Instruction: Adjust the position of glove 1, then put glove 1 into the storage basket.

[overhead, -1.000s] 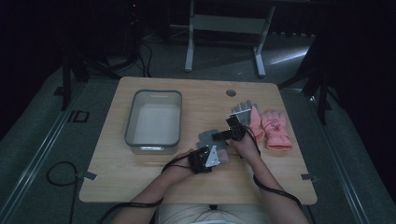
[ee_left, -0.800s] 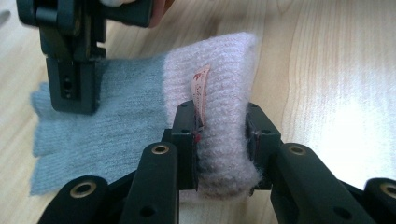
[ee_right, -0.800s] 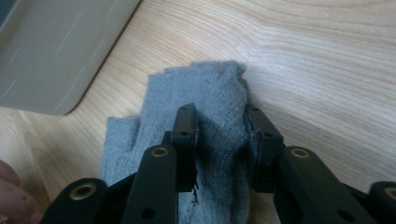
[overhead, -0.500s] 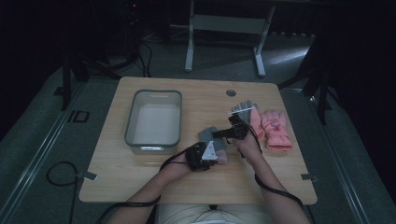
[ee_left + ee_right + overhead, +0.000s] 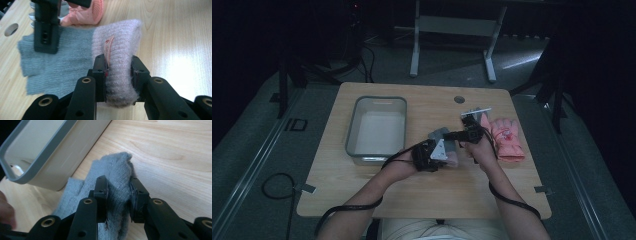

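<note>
High view: person at a wooden table (image 5: 362,200), a gripper in each hand, working mid-frame just right of the grey bin (image 5: 376,126). Left gripper (image 5: 118,82) pinches the pale pink fuzzy cuff (image 5: 117,50) of a grey knit glove (image 5: 57,67); pads press both sides of the cuff, label tab sticking up by the left pad. Right gripper (image 5: 118,202) has just been closing and now clamps a bunched fold of the same grey glove (image 5: 115,172), fabric squeezed betw. the pads. Looks like two grips at opposite ends so the glove comes up spread, not crumpled — prob. headed for the bin, judging by how near it sits. In left gripper view the glove body trails to the left of the frame, still draped on the wood, w/ the other gripper's black jaw over its upper left. In right gripper view the bin's rim (image 5: 42,162) fills upper left, glove just beside its wall. Pink glove pair (image 5: 507,140) lies at right of the high view, just beyond the right hand, untouched. Small round hole (image 5: 459,99) in tabletop near the far edge.
</note>
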### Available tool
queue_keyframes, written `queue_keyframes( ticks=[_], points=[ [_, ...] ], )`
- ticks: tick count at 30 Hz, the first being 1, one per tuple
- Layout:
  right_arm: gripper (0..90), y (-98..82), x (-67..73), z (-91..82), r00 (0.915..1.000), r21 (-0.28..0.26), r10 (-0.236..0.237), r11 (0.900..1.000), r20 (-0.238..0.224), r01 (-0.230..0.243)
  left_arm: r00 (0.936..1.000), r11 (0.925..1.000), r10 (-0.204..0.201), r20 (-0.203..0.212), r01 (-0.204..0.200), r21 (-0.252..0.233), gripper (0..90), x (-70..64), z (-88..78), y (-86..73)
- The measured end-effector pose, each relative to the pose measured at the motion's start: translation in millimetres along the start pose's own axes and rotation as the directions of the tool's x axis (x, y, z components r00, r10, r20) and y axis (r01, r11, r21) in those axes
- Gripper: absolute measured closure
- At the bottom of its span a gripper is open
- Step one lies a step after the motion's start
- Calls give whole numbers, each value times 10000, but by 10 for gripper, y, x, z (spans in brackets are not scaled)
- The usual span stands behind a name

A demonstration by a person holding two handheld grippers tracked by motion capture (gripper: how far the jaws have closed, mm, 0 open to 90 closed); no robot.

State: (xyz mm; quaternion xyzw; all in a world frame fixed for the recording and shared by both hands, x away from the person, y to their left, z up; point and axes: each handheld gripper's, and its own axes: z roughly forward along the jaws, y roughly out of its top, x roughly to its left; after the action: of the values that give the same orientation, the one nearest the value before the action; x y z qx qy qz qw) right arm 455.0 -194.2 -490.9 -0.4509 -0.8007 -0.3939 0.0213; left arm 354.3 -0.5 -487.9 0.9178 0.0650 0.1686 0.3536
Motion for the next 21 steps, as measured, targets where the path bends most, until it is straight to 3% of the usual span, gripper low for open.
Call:
queue_keyframes(
  ticks=[4, 9, 11, 12, 21],
  points=[
    [718, 60, 54, -20, 10000, -206, 11, 9998, -61, -13, 9998, 9999, 143, 100, -143, 62, 706, 70, -80, 2],
    [718, 177, 140, -68, 9998, -441, -74, 9990, -184, 66, 9978, 9978, 652, -93, -650, 144, 705, 159, -265, 30],
    [718, 206, 158, -80, 9997, -515, -87, 9986, -227, 76, 9978, 9978, 652, -93, -650, 144, 705, 159, -265, 30],
    [718, 266, 209, -101, 9995, -600, -136, 9981, -286, 118, 9971, 9970, 741, -184, -737, 216, 705, 209, -372, 56],
    [718, 518, 452, -119, 9979, -951, -598, 9938, -252, 572, 9946, 9948, 959, -407, -944, 377, 705, 335, -604, 48]
  ],
)
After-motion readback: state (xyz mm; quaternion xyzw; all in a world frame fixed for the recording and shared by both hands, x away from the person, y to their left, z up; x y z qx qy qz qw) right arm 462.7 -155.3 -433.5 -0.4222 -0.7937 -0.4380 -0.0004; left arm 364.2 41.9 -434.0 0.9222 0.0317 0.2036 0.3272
